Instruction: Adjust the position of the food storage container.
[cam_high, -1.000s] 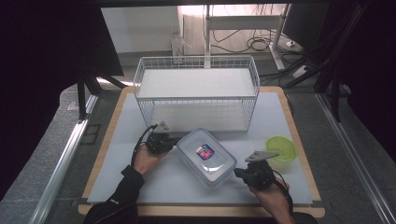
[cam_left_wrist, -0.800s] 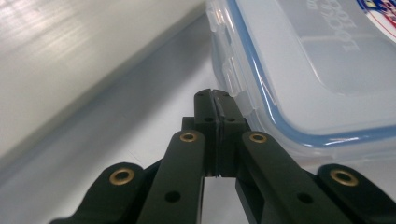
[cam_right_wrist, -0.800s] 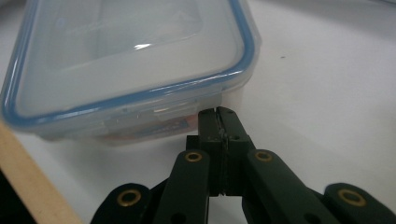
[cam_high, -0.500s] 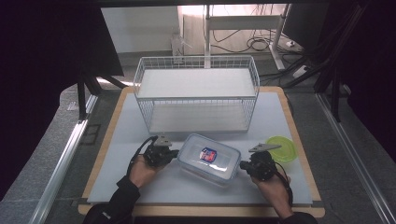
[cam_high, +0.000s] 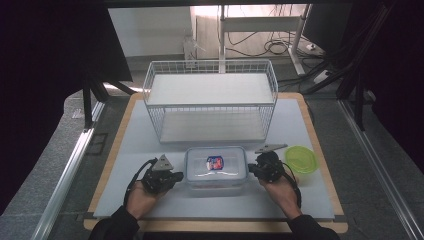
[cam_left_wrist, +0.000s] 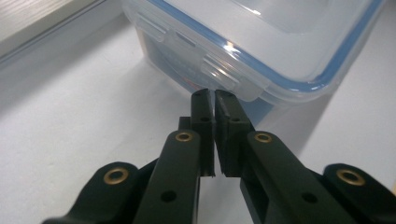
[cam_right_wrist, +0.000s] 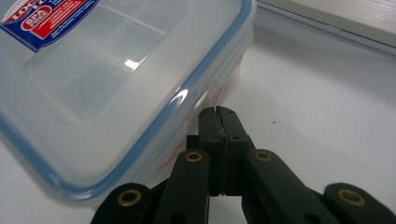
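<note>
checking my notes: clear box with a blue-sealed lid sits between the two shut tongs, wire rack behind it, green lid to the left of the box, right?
Not quite: the green lid lies to the right of the box, beside the right tongs, as the high view shows. The rest holds: the box sits between the shut left tongs and right tongs, with the wire rack behind.
</note>
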